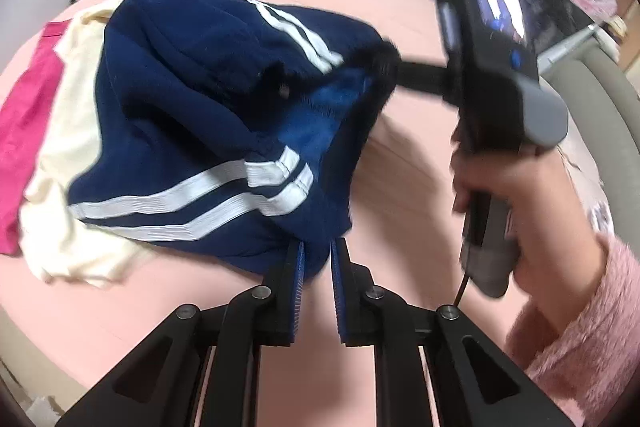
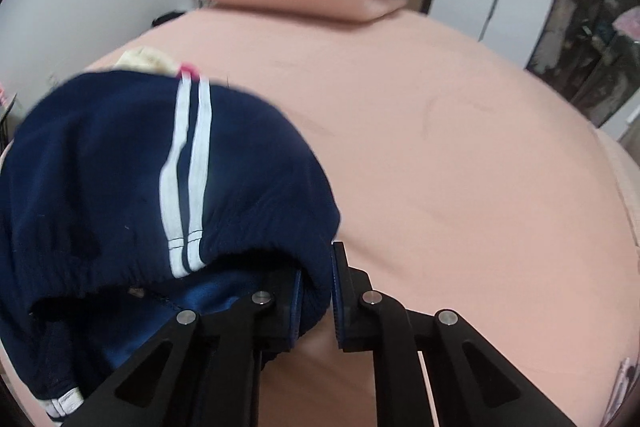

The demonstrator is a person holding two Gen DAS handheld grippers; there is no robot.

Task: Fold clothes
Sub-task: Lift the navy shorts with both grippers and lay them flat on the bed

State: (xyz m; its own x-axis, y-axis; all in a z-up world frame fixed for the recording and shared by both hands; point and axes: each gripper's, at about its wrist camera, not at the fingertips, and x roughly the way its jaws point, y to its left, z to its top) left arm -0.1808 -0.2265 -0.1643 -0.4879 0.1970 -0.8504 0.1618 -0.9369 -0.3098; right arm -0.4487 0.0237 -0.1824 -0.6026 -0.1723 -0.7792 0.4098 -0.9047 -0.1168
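Here both hand-held grippers pinch navy shorts [image 1: 208, 115] — right fingertips buried in waistband

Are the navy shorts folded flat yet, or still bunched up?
Bunched, not folded: the navy shorts hang in loose humps over the bed, with both left tongs and right tongs pinching their edge.

Navy shorts [image 1: 192, 107] with paired white side stripes hang bunched and lifted above the pink bed [image 1: 400, 187], the elastic waistband gaping open. Beneath them lie a crumpled cream garment [image 1: 68, 147] and a magenta one [image 1: 24, 131].
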